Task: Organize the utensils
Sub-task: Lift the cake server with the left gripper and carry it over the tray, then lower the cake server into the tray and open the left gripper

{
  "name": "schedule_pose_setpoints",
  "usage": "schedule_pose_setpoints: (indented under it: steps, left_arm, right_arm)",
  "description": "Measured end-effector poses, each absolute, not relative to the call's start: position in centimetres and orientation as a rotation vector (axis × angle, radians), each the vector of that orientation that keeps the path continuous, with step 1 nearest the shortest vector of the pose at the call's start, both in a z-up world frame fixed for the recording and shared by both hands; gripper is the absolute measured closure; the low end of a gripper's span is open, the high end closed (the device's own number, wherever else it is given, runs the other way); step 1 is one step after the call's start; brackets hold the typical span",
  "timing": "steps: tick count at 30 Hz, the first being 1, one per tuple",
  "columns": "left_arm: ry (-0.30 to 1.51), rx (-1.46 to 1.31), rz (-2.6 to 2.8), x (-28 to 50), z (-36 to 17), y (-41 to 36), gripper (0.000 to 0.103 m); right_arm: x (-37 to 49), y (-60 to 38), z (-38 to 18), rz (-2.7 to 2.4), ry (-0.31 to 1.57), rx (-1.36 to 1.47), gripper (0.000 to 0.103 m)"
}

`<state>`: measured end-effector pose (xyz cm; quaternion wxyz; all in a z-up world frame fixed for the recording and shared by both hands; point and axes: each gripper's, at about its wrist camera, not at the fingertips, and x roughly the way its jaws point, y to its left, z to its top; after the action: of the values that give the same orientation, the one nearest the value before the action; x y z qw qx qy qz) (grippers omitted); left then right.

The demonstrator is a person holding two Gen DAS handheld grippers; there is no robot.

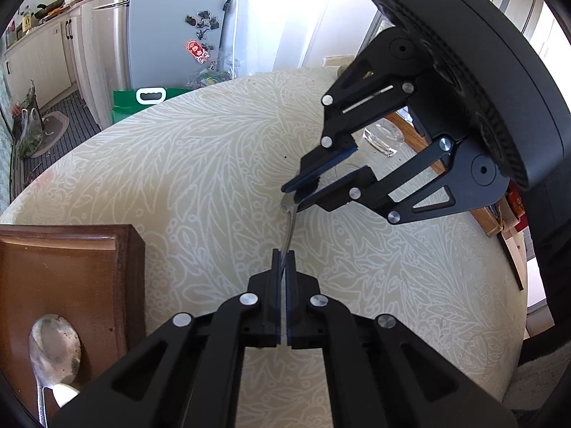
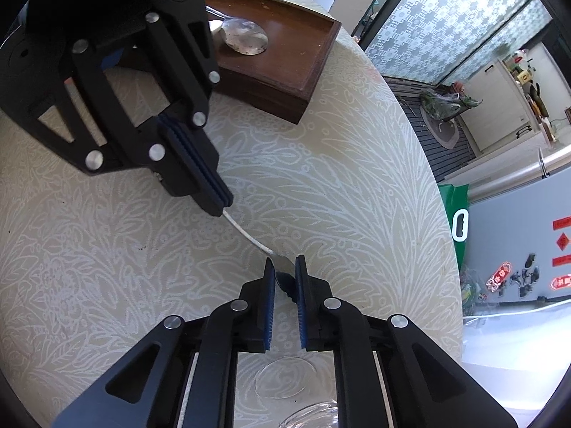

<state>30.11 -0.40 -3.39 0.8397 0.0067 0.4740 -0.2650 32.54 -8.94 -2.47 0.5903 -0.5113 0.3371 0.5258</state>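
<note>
A small metal spoon [image 1: 291, 226] is held above the patterned table between both grippers. My left gripper [image 1: 284, 255] is shut on its handle; in the right wrist view the left gripper [image 2: 223, 207] shows the handle [image 2: 246, 235] coming out of its tip. My right gripper [image 2: 284, 267] has its jaws around the spoon's bowl [image 2: 283, 278], narrowly apart; it also shows in the left wrist view [image 1: 298, 196]. A brown wooden tray [image 1: 71, 271] at the left holds a large metal spoon [image 1: 55, 349], also seen in the right wrist view [image 2: 244, 37].
The round table with a cream leaf-pattern cloth [image 1: 178, 164] fills both views. A clear glass [image 1: 383, 137] stands by the right gripper, with a glass lid or dish [image 2: 285, 378] under it. A fridge [image 1: 171, 28] and a green bag [image 1: 142, 101] stand beyond the table.
</note>
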Motion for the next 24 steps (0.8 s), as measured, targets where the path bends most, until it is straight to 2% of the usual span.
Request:
schedule_pose_setpoints:
  steps: [14,24]
  left_arm:
    - [0.949,0.027,-0.546,28.0,-0.4,1.5,0.101]
    - [0.890,-0.003,-0.441,22.5,2.9,8.4,0.101]
  right_arm:
    - [30.1,-7.1,0.9,1.216,0.722,-1.225,0.094]
    - [24.9,0.6,4.4,1.267,0.601,-1.286,0.094]
